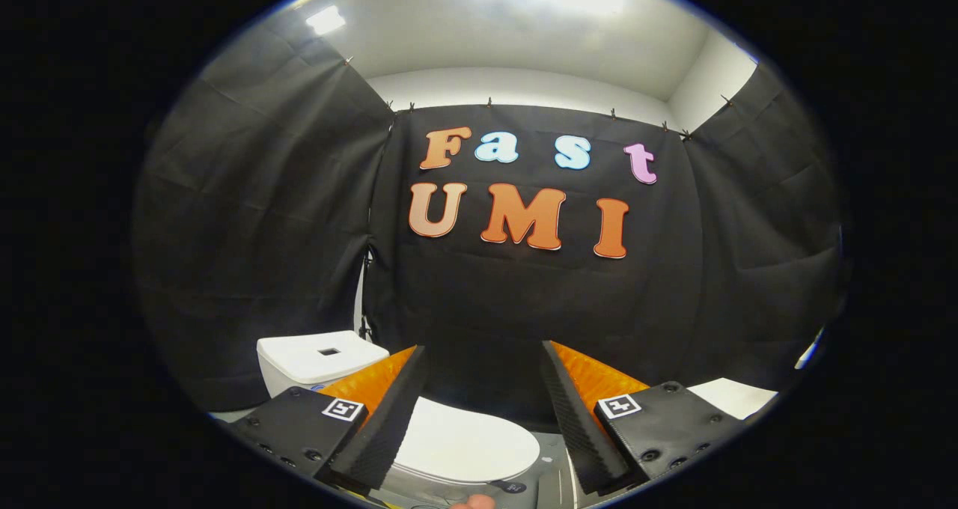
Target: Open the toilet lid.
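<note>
A white toilet stands low in the gripper view, its cistern [318, 359] to the left beyond the left finger. The white lid [468, 445] lies flat and closed on the bowl, showing between the two fingers and partly hidden behind the left one. My gripper [483, 370] hangs above the lid, open wide, with nothing between its fingers and not touching the toilet. The lid's rounded front end points to the right, toward the right finger [580, 419].
Black cloth walls close the booth on three sides just behind the toilet. A white object [730, 397] sits at the far right behind the right finger. Grey floor [554, 471] shows beside the bowl. A fingertip of a person [473, 501] peeks in at the bottom.
</note>
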### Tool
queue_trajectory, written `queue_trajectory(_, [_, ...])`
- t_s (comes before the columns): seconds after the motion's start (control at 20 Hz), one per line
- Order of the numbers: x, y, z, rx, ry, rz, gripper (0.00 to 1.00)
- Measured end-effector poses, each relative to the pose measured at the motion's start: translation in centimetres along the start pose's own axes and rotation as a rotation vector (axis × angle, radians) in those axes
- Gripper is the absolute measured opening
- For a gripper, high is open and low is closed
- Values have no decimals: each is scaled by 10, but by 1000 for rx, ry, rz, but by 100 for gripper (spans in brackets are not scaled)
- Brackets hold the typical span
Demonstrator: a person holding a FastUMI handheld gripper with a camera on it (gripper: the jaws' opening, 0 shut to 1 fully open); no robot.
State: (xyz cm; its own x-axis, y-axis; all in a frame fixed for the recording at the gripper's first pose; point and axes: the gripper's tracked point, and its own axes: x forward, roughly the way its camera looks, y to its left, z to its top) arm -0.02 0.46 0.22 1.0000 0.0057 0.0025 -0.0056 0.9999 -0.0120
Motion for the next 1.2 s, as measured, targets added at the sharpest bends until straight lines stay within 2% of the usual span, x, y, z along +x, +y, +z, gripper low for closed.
queue_trajectory(0.3, [-2, -8, -4, -6, 10, -21, 98])
queue_trajectory(1.2, [-2, 3, -4, 10, 9, 7, 98])
